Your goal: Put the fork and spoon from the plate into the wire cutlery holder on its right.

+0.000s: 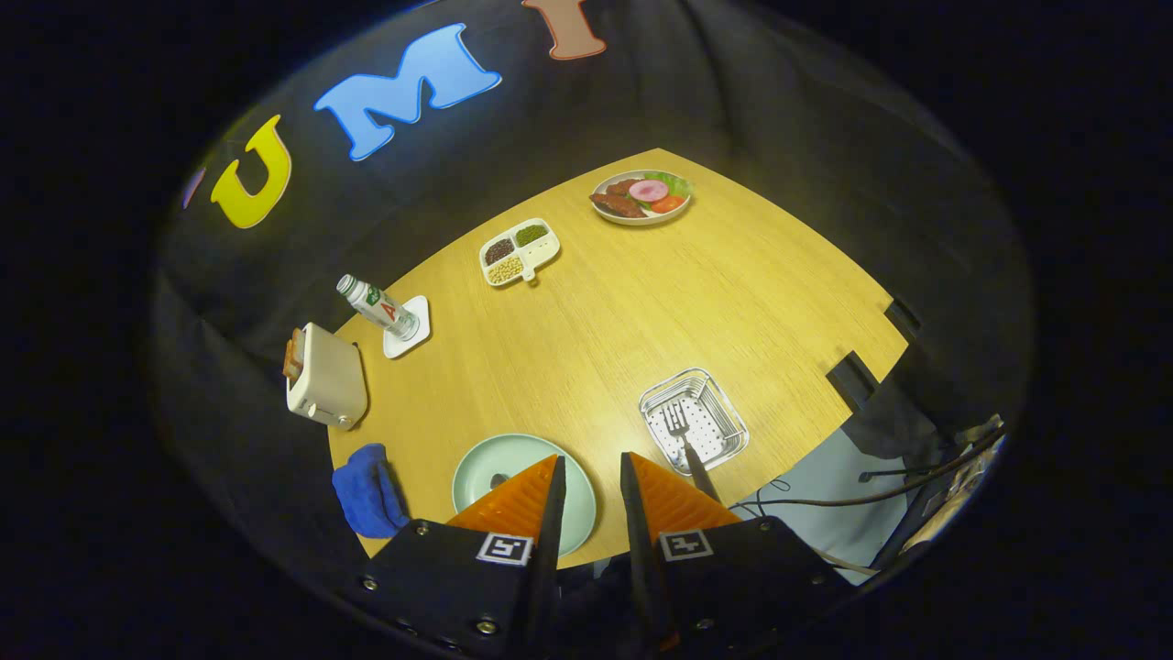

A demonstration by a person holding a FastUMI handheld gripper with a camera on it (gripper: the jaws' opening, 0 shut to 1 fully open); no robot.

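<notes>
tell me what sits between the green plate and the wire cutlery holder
In the gripper view, only bare wooden table separates the green plate from the wire cutlery holder; the hand-held gripper, fingers apart, hangs above that gap.

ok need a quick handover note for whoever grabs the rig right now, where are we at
Gripper: jaws open a narrow gap, holding nothing, hovering above the table's near edge.
Fork: already in the wire cutlery holder, tines pointing away, handle leaning over the near rim.
Plate: just ahead of the left finger, partly hidden by it; the spoon appears to lie on it, only its bowl showing.
Done: fork. Left: grasp the spoon and put it in the holder.
</notes>
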